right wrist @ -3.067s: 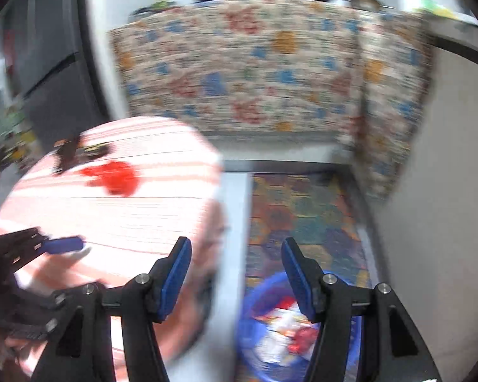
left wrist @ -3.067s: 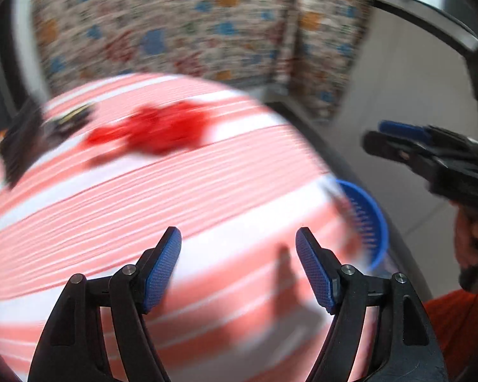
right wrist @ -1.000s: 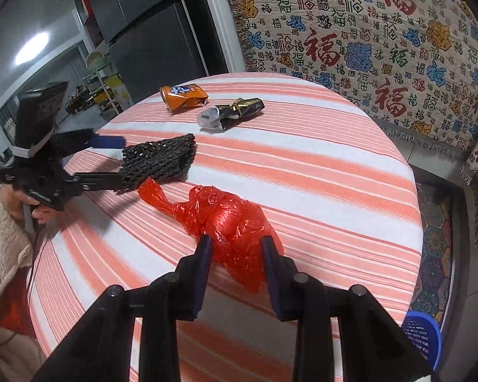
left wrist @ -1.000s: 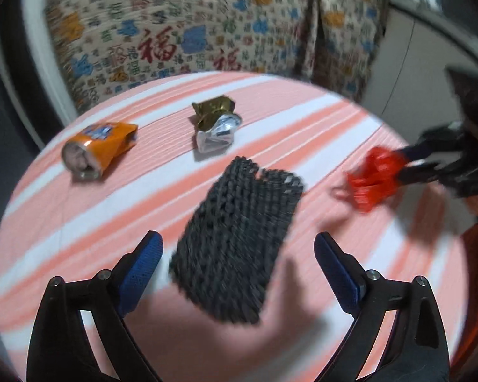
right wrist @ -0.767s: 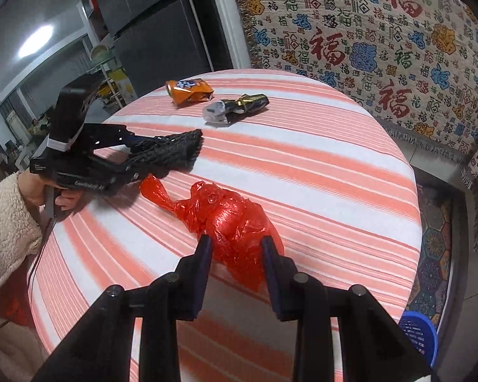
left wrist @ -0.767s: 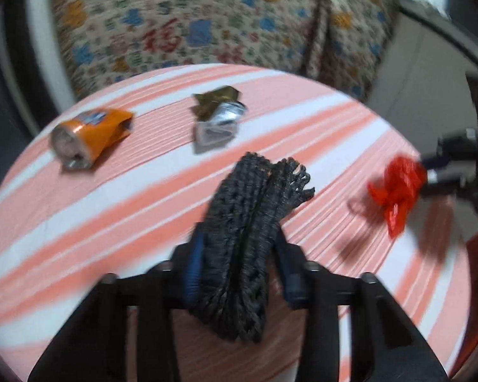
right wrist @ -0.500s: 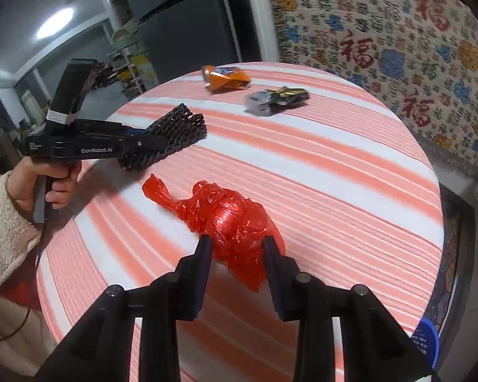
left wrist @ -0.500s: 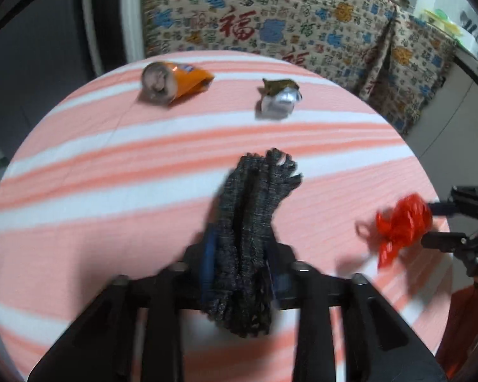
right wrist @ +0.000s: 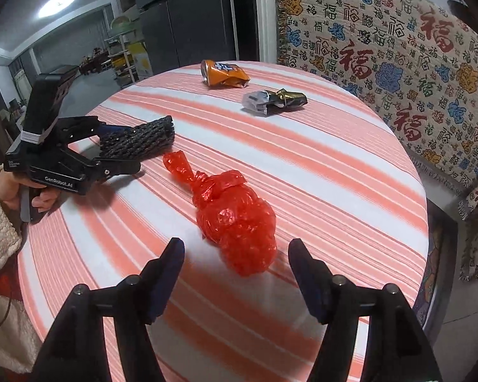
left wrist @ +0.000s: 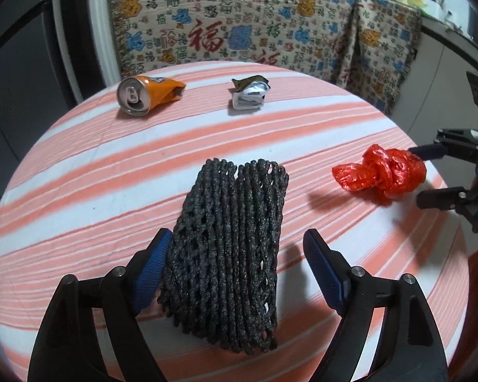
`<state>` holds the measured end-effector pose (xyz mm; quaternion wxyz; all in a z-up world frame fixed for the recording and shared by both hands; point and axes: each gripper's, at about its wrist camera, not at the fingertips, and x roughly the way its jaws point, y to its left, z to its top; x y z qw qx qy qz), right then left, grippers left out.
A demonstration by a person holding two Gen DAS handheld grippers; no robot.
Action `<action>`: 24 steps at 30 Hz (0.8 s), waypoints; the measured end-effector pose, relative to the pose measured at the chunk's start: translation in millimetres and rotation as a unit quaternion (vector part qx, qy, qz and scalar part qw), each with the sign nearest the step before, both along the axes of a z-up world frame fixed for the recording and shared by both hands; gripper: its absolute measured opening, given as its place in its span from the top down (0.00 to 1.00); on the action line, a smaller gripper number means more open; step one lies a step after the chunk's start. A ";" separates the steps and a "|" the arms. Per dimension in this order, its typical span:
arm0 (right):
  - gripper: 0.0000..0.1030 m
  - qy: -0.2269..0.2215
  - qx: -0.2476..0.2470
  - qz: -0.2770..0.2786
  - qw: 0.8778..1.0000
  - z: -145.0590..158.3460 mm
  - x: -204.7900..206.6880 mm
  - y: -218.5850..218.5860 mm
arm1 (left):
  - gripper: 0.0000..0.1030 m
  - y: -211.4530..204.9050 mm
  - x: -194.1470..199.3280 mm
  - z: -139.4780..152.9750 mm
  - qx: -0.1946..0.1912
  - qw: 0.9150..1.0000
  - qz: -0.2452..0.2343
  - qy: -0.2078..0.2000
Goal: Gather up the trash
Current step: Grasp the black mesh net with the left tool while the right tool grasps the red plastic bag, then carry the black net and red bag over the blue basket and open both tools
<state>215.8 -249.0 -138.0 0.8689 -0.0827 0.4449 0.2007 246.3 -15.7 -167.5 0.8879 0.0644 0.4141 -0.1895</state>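
A black foam net sleeve (left wrist: 229, 248) lies on the round striped table (left wrist: 111, 172) between the open jaws of my left gripper (left wrist: 239, 270); it touches the left finger (left wrist: 153, 264). It also shows in the right wrist view (right wrist: 137, 141). A knotted red plastic bag (right wrist: 235, 219) lies on the table just ahead of my open right gripper (right wrist: 235, 267), free of both fingers; it shows in the left wrist view (left wrist: 382, 175) too. A crushed orange can (left wrist: 146, 94) and a crumpled silver-and-gold wrapper (left wrist: 250, 92) lie at the far side.
A patterned cloth (left wrist: 239, 25) hangs over furniture behind the table. A dark fridge (right wrist: 188, 16) stands at the back. The table's right edge drops to a tiled floor with a rug (right wrist: 436, 254).
Both grippers have opened. The left one has let go of the black net sleeve, and the right one has let go of the red bag, which now lies on the table.
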 end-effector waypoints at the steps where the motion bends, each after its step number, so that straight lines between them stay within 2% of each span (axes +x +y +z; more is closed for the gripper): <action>1: 0.33 -0.003 -0.006 -0.001 1.000 -1.3 2.7 2.6 | 0.20 0.8 0.5 0.9 -0.002 1.000 0.001 -0.001; 3: 0.37 -0.007 -0.008 -0.003 1.000 -3.3 5.6 5.4 | 0.42 1.7 1.0 1.0 -0.012 1.000 -0.003 0.005; 4: 0.49 -0.006 0.000 -0.003 1.000 -4.1 7.7 7.1 | 0.62 1.8 2.3 -1.1 -0.014 1.000 -0.006 0.013; 5: 0.69 -0.001 0.008 -0.002 1.000 -4.9 9.9 9.4 | 0.66 2.2 2.1 -1.9 -0.008 1.000 -0.001 0.008; 6: 0.70 0.005 0.012 -0.004 1.000 -6.1 11.2 12.0 | 0.70 2.4 1.5 -1.8 -0.011 1.000 -0.002 0.005; 8: 0.72 0.003 0.014 -0.010 1.000 -6.4 11.2 17.1 | 0.87 5.9 -0.2 2.8 -0.022 1.000 0.007 -0.005; 11: 0.73 0.000 0.029 -0.033 0.999 -7.3 11.7 17.8 | 0.88 11.2 -0.5 5.5 -0.040 0.999 0.022 -0.003; 19: 0.73 -0.016 0.072 -0.084 0.994 6.7 4.4 0.2 | 0.88 6.7 -10.0 10.2 -0.059 0.998 0.038 -0.006; 24: 0.73 -0.023 0.080 -0.117 0.990 16.0 -0.7 -18.0 | 0.88 -8.8 -16.4 21.6 -0.076 0.996 0.035 -0.010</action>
